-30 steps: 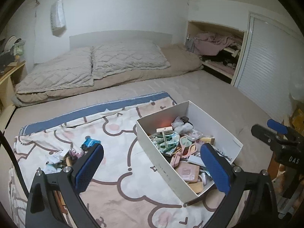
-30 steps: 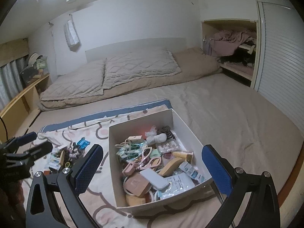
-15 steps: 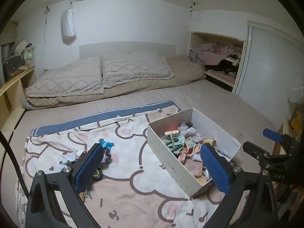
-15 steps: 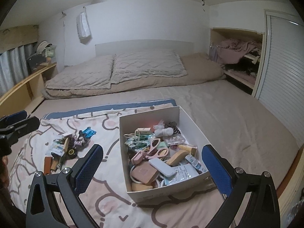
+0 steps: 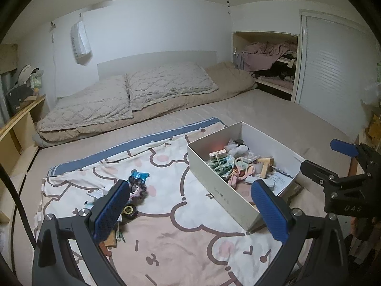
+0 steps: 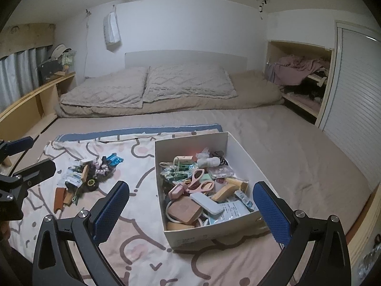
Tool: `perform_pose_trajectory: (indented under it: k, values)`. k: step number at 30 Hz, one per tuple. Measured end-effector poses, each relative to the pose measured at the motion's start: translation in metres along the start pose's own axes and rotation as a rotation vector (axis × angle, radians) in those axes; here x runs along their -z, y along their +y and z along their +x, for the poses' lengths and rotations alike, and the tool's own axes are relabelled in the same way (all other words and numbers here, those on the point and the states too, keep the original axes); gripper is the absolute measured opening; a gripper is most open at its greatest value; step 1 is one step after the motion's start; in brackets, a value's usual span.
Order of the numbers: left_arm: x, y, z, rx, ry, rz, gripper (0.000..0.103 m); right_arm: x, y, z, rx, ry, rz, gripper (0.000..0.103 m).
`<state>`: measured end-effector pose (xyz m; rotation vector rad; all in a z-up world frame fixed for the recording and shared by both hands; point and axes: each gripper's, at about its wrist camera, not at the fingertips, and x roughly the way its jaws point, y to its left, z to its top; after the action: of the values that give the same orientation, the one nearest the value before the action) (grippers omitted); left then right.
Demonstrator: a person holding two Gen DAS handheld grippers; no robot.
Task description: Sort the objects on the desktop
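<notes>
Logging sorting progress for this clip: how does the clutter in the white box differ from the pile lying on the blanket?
The white box contains its clutter within walls; the loose pile sprawls directly on the patterned blanket. The box's heap is larger, with pink scissors on top; the pile is smaller, including a blue packet. Both are mixed small items, untouched by either gripper.

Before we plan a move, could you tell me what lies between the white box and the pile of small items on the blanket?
Only bare cartoon-print blanket lies between the white box and the pile; the right wrist view shows it best.
</notes>
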<state>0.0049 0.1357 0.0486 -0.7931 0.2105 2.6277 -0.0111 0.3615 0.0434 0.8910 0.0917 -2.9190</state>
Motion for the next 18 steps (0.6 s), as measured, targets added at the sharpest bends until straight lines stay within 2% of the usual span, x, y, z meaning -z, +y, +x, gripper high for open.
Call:
perform_pose_trajectory:
  k: [18]
  values:
    - [0.017,-0.009,0.006,-0.036,0.035,0.041,0.102,0.010,-0.001,-0.007,0.003,-0.004,-0.013,0.103]
